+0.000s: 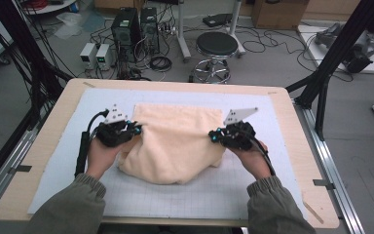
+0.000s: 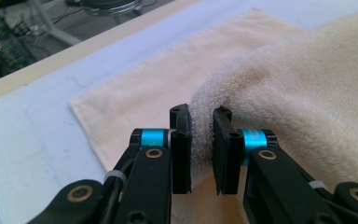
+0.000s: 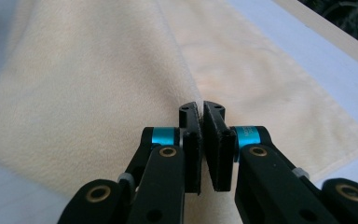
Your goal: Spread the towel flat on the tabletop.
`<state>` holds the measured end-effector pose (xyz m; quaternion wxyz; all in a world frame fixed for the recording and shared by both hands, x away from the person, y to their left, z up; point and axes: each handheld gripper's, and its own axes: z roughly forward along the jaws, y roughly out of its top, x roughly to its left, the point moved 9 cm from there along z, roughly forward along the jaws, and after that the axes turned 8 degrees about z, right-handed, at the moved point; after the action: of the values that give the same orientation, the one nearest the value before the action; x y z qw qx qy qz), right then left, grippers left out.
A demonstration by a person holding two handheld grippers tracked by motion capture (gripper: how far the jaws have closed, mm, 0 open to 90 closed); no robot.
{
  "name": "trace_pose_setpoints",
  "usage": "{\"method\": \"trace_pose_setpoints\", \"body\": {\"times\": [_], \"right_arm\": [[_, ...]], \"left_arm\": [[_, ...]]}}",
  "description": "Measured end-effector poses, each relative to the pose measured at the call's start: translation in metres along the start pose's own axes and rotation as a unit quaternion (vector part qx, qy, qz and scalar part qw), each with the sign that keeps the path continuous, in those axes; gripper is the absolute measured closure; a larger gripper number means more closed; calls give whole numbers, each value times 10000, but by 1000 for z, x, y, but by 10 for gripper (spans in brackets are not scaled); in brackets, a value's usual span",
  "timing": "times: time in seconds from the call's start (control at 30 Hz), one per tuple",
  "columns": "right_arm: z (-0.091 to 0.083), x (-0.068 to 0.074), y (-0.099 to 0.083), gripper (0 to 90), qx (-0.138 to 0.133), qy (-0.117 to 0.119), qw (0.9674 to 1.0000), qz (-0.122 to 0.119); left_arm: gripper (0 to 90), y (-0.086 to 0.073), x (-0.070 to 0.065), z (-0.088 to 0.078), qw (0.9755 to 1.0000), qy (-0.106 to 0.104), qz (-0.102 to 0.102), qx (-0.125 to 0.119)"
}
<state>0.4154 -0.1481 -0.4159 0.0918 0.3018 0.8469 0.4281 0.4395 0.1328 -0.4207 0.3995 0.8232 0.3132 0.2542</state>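
On the mat we are pinching the towel (cream, bunched) with both grippers: left at nine o'clock, right at three, jaws pressing on its lifted edges.

We see a laboratory or test room: a wooden table with a gridded mat stands on a grey floor strewn with cables. Behind it we note computer towers, power supplies, a round stool and black frame struts.
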Motion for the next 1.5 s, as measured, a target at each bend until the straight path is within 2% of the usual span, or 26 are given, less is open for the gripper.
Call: {"method": "trace_pose_setpoints", "body": {"times": [0.07, 0.1, 0.17, 0.2, 0.23, 0.33, 0.43, 0.5, 0.57, 0.63, 0.67, 0.73, 0.83, 0.9, 1.0, 1.1, 1.17, 1.27, 1.33, 1.43, 1.5], "right_arm": [[13, -18, -1, 853, 46, -113, 9996, 270], [20, -24, -6, 842, 140, -165, 9992, 325], [32, -35, -17, 777, 438, -305, 9977, 409], [35, -38, -22, 741, 527, -359, 9969, 464], [35, -39, -23, 715, 504, -378, 9968, 482], [25, -35, -21, 668, 290, -323, 9978, 492], [10, -23, -15, 653, 63, -207, 9991, 361], [1, -9, -16, 651, -46, -125, 9997, 212], [-5, 6, -21, 633, 16, -33, 10000, 38], [-8, 22, -26, 625, 212, 105, 9997, -77], [-11, 30, -28, 635, 232, 87, 9994, -234], [-15, 46, -31, 650, -57, 177, 9986, -495], [-11, 65, -44, 643, -79, 438, 9974, -564], [-7, 74, -53, 643, -67, 561, 9966, -596], [4, 81, -69, 644, 107, 634, 9960, -615], [16, 84, -76, 623, 243, 773, 9954, -512], [22, 84, -75, 602, 271, 770, 9951, -551], [36, 83, -77, 598, 436, 704, 9951, -533], [44, 82, -77, 651, 526, 720, 9945, -544], [47, 83, -74, 796, 473, 859, 9936, -559], [46, 84, -73, 826, 467, 936, 9929, -568]], "left_arm": [[733, -7, 6, 15, 9995, 58, -114, 279], [687, -12, 8, 20, 9990, 66, -153, 410], [640, -19, 10, 24, 9983, -7, -269, 511], [610, -21, 11, 22, 9982, -45, -291, 527], [581, -21, 12, 19, 9984, -54, -323, 461], [569, -23, 14, 4, 9990, -96, -308, 315], [550, -25, 8, -12, 9994, -198, -245, 127], [539, -28, 1, -23, 9996, -287, -61, 39], [524, -33, -9, -33, 9991, -406, 57, -50], [511, -40, -22, -42, 9981, -581, 135, -145], [503, -43, -28, -47, 9973, -680, 159, -233], [498, -50, -39, -54, 9957, -827, 265, -336], [475, -61, -52, -59, 9938, -979, 317, -412], [465, -68, -60, -60, 9923, -1108, 391, -379], [465, -78, -69, -58, 9900, -1292, 536, -201], [489, -84, -74, -51, 9884, -1390, 609, -50], [524, -86, -77, -44, 9879, -1415, 633, 62], [606, -90, -80, -33, 9878, -1346, 724, 296], [644, -90, -81, -29, 9882, -1295, 720, 380], [736, -86, -81, -28, 9888, -1259, 717, 370], [802, -83, -81, -31, 9896, -1229, 682, 300]]}}
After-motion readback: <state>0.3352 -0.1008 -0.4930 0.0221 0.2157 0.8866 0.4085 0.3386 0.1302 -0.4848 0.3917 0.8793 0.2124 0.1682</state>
